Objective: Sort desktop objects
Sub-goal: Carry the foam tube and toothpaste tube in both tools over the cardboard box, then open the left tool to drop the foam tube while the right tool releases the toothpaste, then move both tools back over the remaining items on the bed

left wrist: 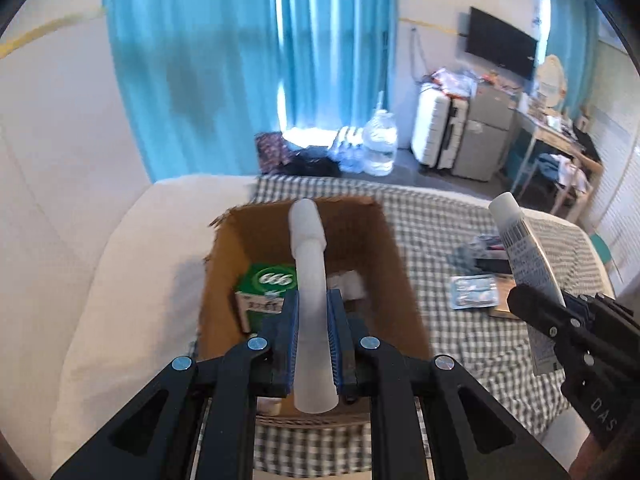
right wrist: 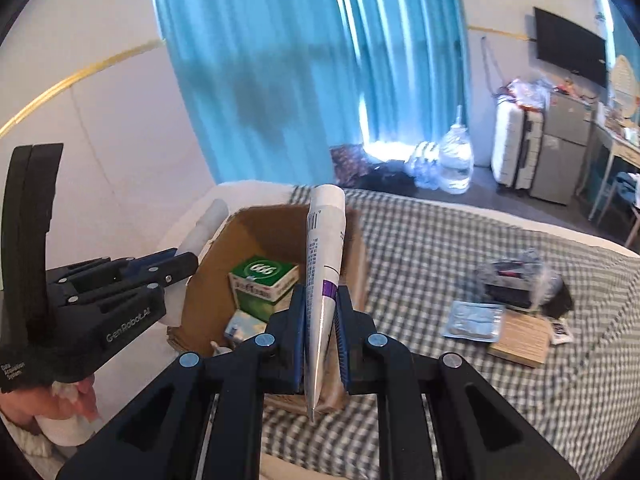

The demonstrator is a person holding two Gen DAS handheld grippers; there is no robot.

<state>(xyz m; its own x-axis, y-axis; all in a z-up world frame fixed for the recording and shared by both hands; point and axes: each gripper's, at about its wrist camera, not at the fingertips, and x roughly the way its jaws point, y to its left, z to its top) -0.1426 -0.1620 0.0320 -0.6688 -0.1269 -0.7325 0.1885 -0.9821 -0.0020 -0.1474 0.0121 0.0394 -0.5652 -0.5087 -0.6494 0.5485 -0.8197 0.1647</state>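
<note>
My left gripper point(left wrist: 313, 300) is shut on a frosted white bottle point(left wrist: 310, 280) and holds it above an open cardboard box point(left wrist: 384, 256). In the box lies a green and white carton point(left wrist: 266, 284). My right gripper point(right wrist: 321, 300) is shut on a white tube point(right wrist: 325, 264) with a purple band, held over the same box point(right wrist: 356, 256), where the green carton point(right wrist: 264, 280) shows. The left gripper point(right wrist: 182, 268) appears at the left in the right wrist view. The right gripper point(left wrist: 536, 300) with its tube point(left wrist: 524, 252) appears at the right in the left wrist view.
The box stands on a bed with a checked cover point(right wrist: 440, 240). A flat packet point(right wrist: 474, 320), a brown box point(right wrist: 520, 340) and dark bagged items point(right wrist: 520, 280) lie to the right. A white pillow point(left wrist: 132, 264) lies left of the box.
</note>
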